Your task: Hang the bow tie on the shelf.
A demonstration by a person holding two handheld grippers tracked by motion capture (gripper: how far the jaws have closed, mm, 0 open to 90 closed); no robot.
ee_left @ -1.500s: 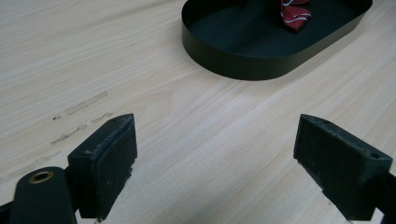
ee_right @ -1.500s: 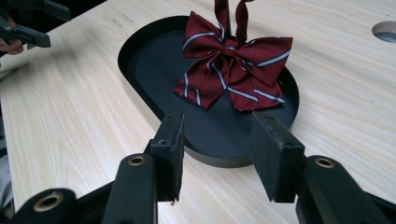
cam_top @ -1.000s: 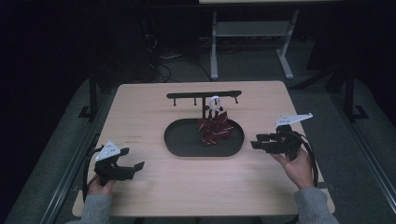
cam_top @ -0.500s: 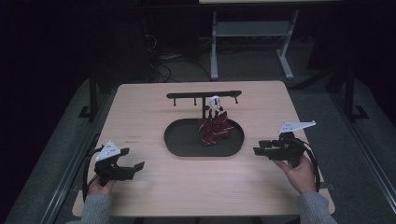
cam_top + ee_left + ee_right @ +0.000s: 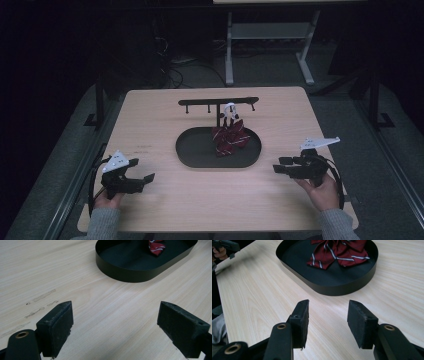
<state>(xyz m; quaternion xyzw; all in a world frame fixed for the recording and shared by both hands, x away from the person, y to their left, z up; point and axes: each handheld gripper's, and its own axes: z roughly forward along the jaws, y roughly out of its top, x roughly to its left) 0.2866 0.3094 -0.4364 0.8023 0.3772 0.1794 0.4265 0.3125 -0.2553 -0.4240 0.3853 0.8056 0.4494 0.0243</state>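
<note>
bow tie (image 5: 230, 139): a dark red striped cloth bow with thin white stripes, lying loose and crumpled in the right half of the black oval tray (image 5: 195, 157), under a small black rack (image 5: 218, 103) that stands at the far edge of the tray.
white piece (image 5: 230, 110): a small white thing hangs at the rack just above the cloth; too small to tell what it is.
how it will handle: i judge it light, soft and floppy; it will sag and fold when lifted, and smooth satin-like cloth may slip between pads.
where to take hold: probably at the knot or a bunched fold near the middle, where the cloth is thickest, rather than at a thin loose tail.
right gripper (image 5: 282, 167): low over the table (image 5: 150, 120) just off the right end of the tray, jaws about half apart and pointing toward the tray, nothing between them; they have just been opening a little.
bow tie from the right gripper: in the right gripper view it lies ahead, beyond the near tray wall, near but not touching.
left gripper (image 5: 145, 178): near the front left of the table, jaws spread wide and empty, well apart from the tray.
bow tie from the left gripper: ahead and to the right, on the far side of the tray floor.
risk: the tray wall stands between pads and cloth, so the approach likely has to come from above.
</note>
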